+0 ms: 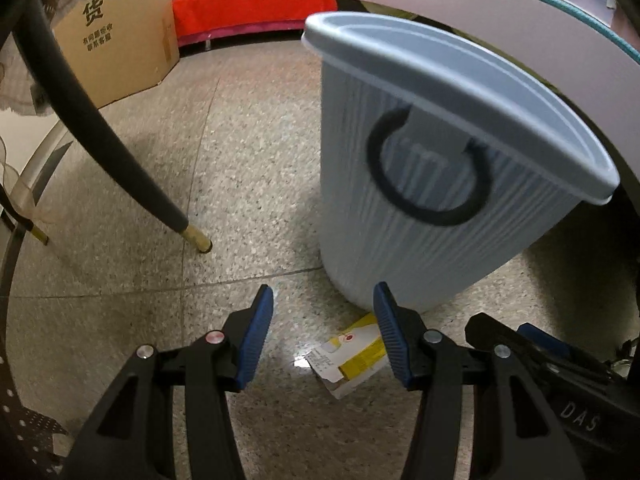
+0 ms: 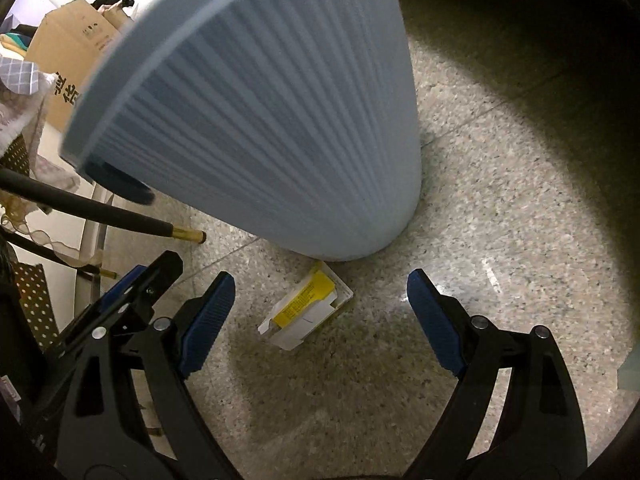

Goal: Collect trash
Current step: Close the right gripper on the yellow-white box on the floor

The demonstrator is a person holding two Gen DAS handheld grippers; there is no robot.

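A flattened yellow-and-white carton (image 2: pixel 306 312) lies on the speckled stone floor (image 2: pixel 500 208), just beside the base of a pale blue ribbed bin (image 2: pixel 280 120); whether it touches the bin is hard to tell. The bin stands upright with its lid (image 1: pixel 460 92) on, and a dark ring handle (image 1: pixel 428 168) hangs on its side.

The left hand-held gripper (image 1: pixel 324 340) points down at the floor with its blue pads apart and nothing between them; the carton shows on the floor beyond the gap, toward the right pad. The right hand-held gripper (image 2: pixel 320 320) is spread wider, also empty, with the carton framed between its fingers but on the floor beyond them. Each gripper shows at the edge of the other's view, so the two are side by side.

To the left of the bin a dark chair leg (image 1: pixel 120 152) with a brass tip meets the floor. Further back stand a cardboard box (image 1: pixel 116 44) printed with Chinese characters and a low piece of furniture under a red cover (image 1: pixel 252 8). A pale table (image 1: pixel 520 28) edge curves behind the bin.
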